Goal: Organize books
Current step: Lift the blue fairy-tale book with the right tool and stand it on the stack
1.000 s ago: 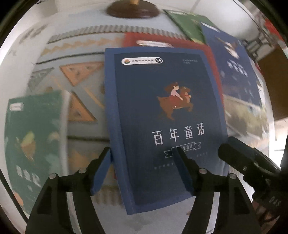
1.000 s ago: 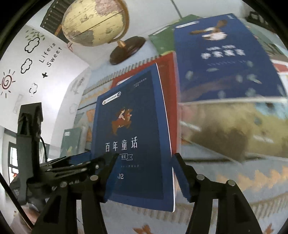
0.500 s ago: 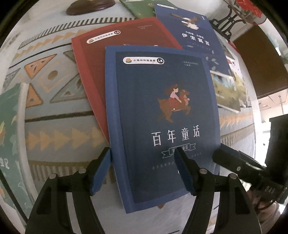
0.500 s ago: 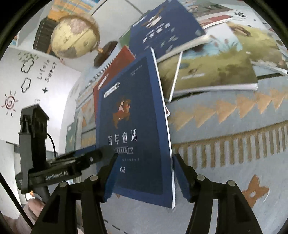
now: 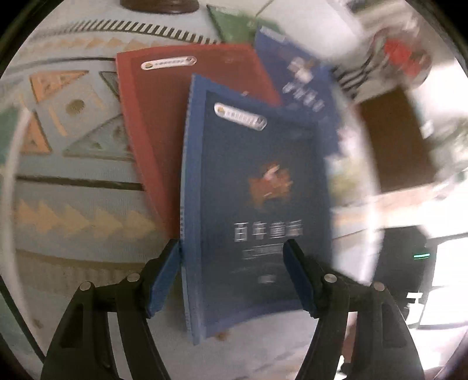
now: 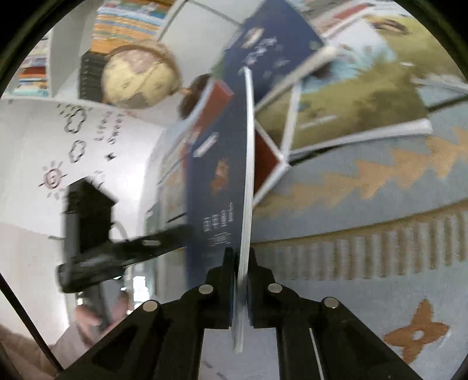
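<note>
A dark blue book (image 5: 257, 210) with white Chinese title stands tilted above the patterned cloth. My right gripper (image 6: 241, 271) is shut on its lower edge, and the book (image 6: 218, 175) shows edge-on there. My left gripper (image 5: 231, 260) is open, its blue pads either side of the book's lower part, the left pad by the spine. A red book (image 5: 187, 117) lies flat behind it, also in the right wrist view (image 6: 264, 153). The left gripper (image 6: 122, 254) shows as a black arm at the book's left.
Another blue book (image 5: 301, 84) and a green one (image 5: 234, 23) lie further back. A landscape picture book (image 6: 354, 102) lies right of the red book. A globe (image 6: 137, 79) stands on a dark base (image 5: 158, 4) at the back. Patterned tablecloth (image 6: 365, 239) covers the table.
My right gripper has closed on the dark blue book's edge and turned it up on edge. The left gripper's view has swung right; its jaws remain open.
</note>
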`<state>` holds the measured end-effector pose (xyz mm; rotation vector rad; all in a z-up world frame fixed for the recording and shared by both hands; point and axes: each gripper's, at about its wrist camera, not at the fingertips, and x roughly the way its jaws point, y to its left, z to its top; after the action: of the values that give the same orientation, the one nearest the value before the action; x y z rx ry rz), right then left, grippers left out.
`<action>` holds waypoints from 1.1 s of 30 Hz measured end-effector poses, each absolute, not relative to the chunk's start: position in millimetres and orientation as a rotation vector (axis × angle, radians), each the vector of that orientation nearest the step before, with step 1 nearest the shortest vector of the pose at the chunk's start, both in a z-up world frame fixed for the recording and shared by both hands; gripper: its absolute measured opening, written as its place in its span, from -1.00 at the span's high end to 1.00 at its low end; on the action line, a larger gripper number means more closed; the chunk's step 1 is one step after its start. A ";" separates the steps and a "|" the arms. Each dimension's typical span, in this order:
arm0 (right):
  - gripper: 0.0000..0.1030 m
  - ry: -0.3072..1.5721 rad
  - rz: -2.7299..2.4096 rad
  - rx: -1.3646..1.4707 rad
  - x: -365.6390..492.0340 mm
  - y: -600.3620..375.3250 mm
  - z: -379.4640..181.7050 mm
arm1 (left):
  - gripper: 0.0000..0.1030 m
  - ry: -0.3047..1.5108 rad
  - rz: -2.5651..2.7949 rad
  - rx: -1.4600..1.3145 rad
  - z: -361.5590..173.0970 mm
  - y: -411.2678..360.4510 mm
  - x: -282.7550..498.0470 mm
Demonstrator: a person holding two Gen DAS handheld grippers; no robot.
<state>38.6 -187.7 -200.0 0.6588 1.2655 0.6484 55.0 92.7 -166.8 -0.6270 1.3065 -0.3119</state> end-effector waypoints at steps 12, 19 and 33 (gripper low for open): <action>0.82 1.319 0.531 0.913 34.1 -216.9 -227.6 | -0.30 1.292 -0.426 -0.821 -176.6 77.2 57.9; 0.81 1.307 0.506 0.849 34.8 -204.7 -217.8 | 0.40 1.344 -0.241 -0.326 -167.5 45.8 56.7; 0.83 1.178 0.544 0.536 17.9 -176.1 -160.2 | 0.36 1.273 -0.271 -0.184 -139.5 37.6 48.1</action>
<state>17.9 -176.1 -160.2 0.5357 1.1775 0.5441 48.1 37.6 -139.5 -0.1838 1.2732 -0.2707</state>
